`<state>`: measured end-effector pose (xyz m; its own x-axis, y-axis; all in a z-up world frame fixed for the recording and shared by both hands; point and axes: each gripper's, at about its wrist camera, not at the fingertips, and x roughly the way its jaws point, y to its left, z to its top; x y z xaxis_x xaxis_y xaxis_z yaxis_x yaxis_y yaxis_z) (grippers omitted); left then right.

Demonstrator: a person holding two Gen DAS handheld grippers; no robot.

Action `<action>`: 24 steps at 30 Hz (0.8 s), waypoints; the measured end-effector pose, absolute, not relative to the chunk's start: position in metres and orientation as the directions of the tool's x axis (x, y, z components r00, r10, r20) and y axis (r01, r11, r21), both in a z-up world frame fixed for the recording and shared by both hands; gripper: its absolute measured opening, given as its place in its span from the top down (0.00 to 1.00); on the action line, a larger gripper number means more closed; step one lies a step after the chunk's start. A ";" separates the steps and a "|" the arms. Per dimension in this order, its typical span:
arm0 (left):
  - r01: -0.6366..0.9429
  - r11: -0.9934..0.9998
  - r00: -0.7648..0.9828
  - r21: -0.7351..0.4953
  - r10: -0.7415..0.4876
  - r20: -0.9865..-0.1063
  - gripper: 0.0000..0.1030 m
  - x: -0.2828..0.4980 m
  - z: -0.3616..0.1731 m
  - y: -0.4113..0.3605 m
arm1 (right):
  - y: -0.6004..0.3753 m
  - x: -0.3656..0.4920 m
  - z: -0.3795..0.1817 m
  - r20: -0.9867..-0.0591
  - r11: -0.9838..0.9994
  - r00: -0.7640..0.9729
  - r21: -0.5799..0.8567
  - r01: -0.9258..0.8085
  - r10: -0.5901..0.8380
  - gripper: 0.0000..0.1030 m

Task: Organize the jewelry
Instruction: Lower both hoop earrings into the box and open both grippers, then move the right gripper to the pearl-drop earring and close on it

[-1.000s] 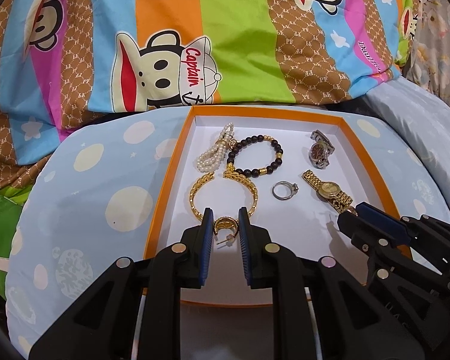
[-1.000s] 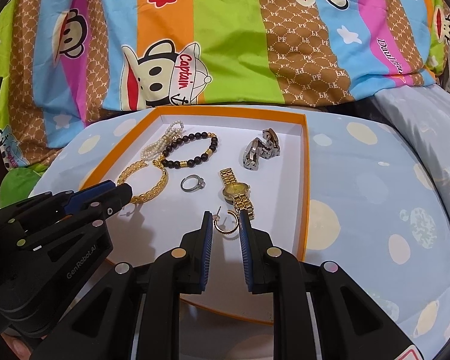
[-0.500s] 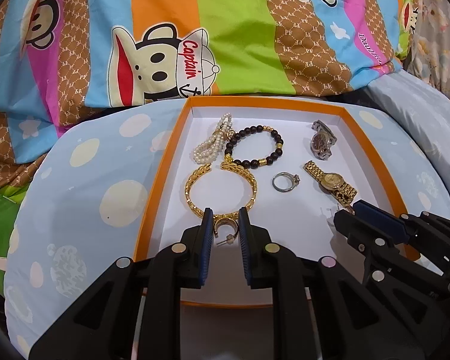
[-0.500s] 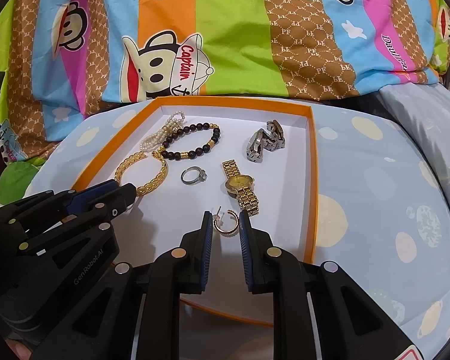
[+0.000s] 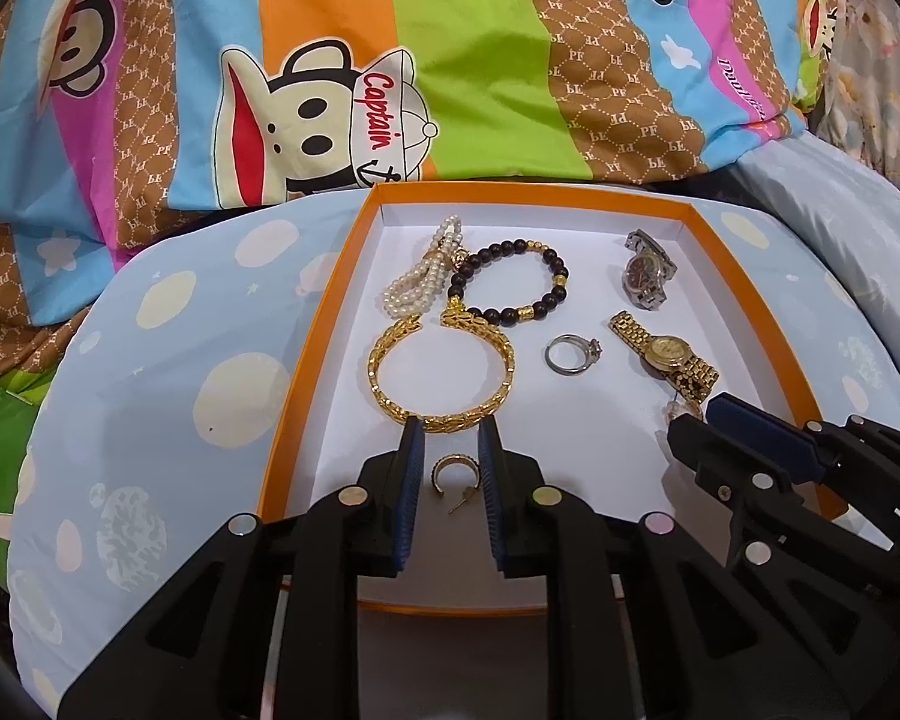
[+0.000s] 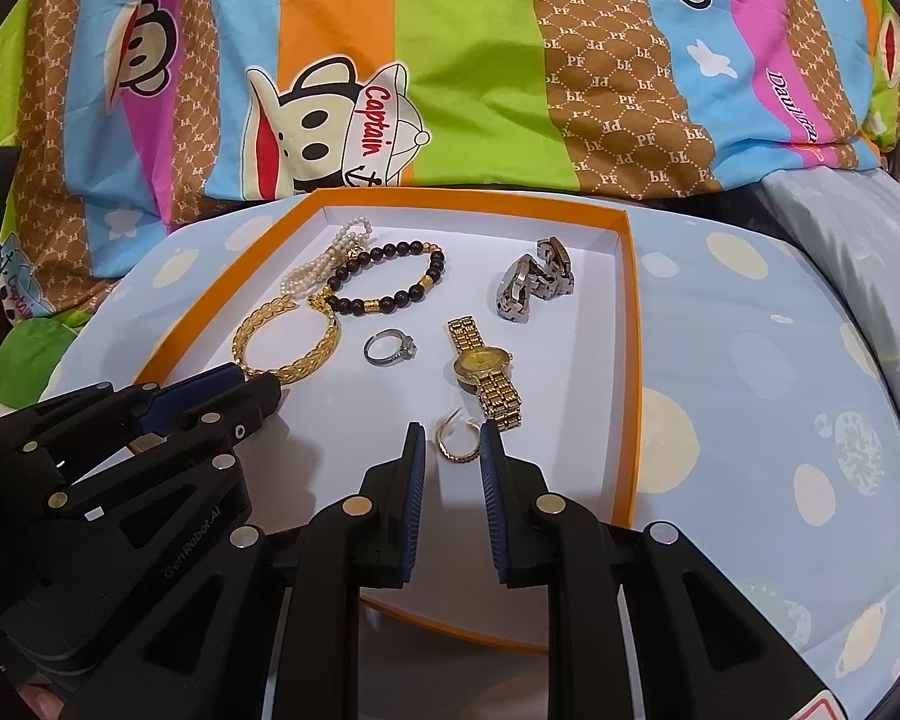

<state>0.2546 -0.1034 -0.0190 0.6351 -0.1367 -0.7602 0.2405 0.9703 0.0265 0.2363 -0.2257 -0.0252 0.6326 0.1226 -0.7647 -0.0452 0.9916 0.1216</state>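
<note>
**Two hoop earrings, one between each pair of fingers**

A striped cartoon-monkey bedsheet [image 5: 450, 90] fills the far background, and in front of it a pale blue dotted cushion [image 5: 150, 372] carries an orange-rimmed tray [image 5: 306, 360] with a white floor. The jewelry lies spread out flat in it, apparently so each piece can be reached on its own: a pearl strand [image 5: 423, 279] at the far left, a dark bead bracelet [image 5: 510, 282] just right of it, a gold bangle [image 5: 444, 369] nearer, a silver ring [image 5: 570, 353] in the middle, a silver watch [image 5: 645, 270] at the far right and a gold watch [image 5: 669, 357] nearer.

The left gripper [image 5: 448, 468] hovers low over the near left part of the tray, its fingers parted, with a gold hoop earring [image 5: 455, 477] lying on the white floor between them, not pinched. The right gripper [image 6: 450, 456] sits likewise over the near right part, fingers apart and straddling a second hoop earring [image 6: 457, 441] just beside the gold watch's strap; whether either pad touches it is hard to tell. Both earrings rest near the front edge, which looks like the pair being laid side by side, or lined up for a grasp.
</note>
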 end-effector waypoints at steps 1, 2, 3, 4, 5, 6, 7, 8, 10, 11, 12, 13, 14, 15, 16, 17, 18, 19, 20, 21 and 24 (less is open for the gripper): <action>0.238 0.971 0.636 0.025 -0.136 -0.759 0.76 0.255 -0.019 -0.103 | -0.226 0.236 -0.025 -0.764 0.991 0.634 0.123 -0.046 0.124 0.82; 0.233 0.972 0.641 0.024 -0.135 -0.756 0.73 0.254 -0.018 -0.102 | -0.226 0.236 -0.025 -0.762 0.991 0.636 0.126 -0.044 0.125 0.81; 0.227 0.974 0.648 0.019 -0.137 -0.750 0.67 0.254 -0.016 -0.100 | -0.227 0.236 -0.025 -0.760 0.991 0.638 0.129 -0.042 0.126 0.80; 0.222 0.975 0.654 0.016 -0.136 -0.744 0.64 0.254 -0.014 -0.099 | -0.229 0.235 -0.024 -0.756 0.990 0.641 0.137 -0.037 0.129 0.80; 0.215 0.977 0.662 0.012 -0.137 -0.737 0.63 0.253 -0.012 -0.097 | -0.231 0.235 -0.024 -0.752 0.989 0.646 0.147 -0.031 0.132 0.78; 0.208 0.978 0.668 0.006 -0.138 -0.731 0.62 0.253 -0.010 -0.096 | -0.234 0.234 -0.023 -0.744 0.987 0.654 0.161 -0.023 0.136 0.77; 0.195 0.981 0.676 -0.003 -0.136 -0.724 0.59 0.253 -0.008 -0.092 | -0.237 0.233 -0.021 -0.737 0.985 0.661 0.170 -0.015 0.138 0.76; 0.182 0.983 0.682 -0.012 -0.135 -0.719 0.58 0.254 -0.006 -0.089 | -0.240 0.232 -0.020 -0.730 0.984 0.670 0.178 -0.008 0.137 0.75; 0.146 0.989 0.699 -0.032 -0.126 -0.704 0.57 0.254 -0.002 -0.081 | -0.244 0.230 -0.016 -0.711 0.983 0.691 0.185 0.007 0.129 0.75; 0.142 0.988 0.701 -0.058 -0.142 -0.699 0.57 0.255 0.000 -0.076 | -0.246 0.229 -0.014 -0.703 0.982 0.700 0.188 0.012 0.126 0.75; 0.139 0.986 0.699 -0.089 -0.161 -0.697 0.57 0.256 0.001 -0.072 | -0.248 0.227 -0.012 -0.695 0.982 0.709 0.188 0.020 0.118 0.75; 0.135 0.985 0.700 -0.105 -0.170 -0.693 0.57 0.256 0.003 -0.070 | -0.250 0.227 -0.011 -0.688 0.982 0.717 0.188 0.028 0.112 0.74; 0.134 0.985 0.704 -0.111 -0.174 -0.688 0.57 0.254 0.004 -0.069 | -0.252 0.225 -0.009 -0.681 0.981 0.725 0.191 0.035 0.106 0.74; 0.134 0.985 0.711 -0.106 -0.170 -0.683 0.57 0.252 0.006 -0.069 | -0.255 0.223 -0.006 -0.668 0.979 0.737 0.197 0.042 0.103 0.74; 0.126 0.988 0.724 -0.088 -0.152 -0.673 0.57 0.249 0.009 -0.070 | -0.258 0.221 -0.003 -0.656 0.978 0.748 0.203 0.048 0.100 0.73; 0.123 0.989 0.735 -0.077 -0.143 -0.663 0.57 0.246 0.013 -0.069 | -0.262 0.216 0.002 -0.638 0.976 0.765 0.210 0.055 0.094 0.73; 0.125 0.989 0.741 -0.078 -0.145 -0.656 0.57 0.242 0.018 -0.068 | -0.265 0.212 0.006 -0.627 0.975 0.774 0.214 0.061 0.089 0.72; 0.125 0.988 0.743 -0.088 -0.152 -0.652 0.57 0.240 0.023 -0.065 | -0.268 0.209 0.009 -0.617 0.974 0.782 0.218 0.067 0.085 0.69; 0.125 0.987 0.746 -0.100 -0.160 -0.646 0.57 0.236 0.028 -0.061 | -0.272 0.205 0.013 -0.611 0.972 0.788 0.223 0.071 0.083 0.66; 0.121 0.987 0.751 -0.107 -0.162 -0.640 0.56 0.230 0.033 -0.055 | -0.277 0.200 0.018 -0.605 0.970 0.791 0.230 0.073 0.084 0.66; 0.110 0.989 0.760 -0.101 -0.150 -0.633 0.56 0.213 0.043 -0.041 | -0.284 0.177 0.029 -0.593 0.969 0.799 0.240 0.064 0.094 0.66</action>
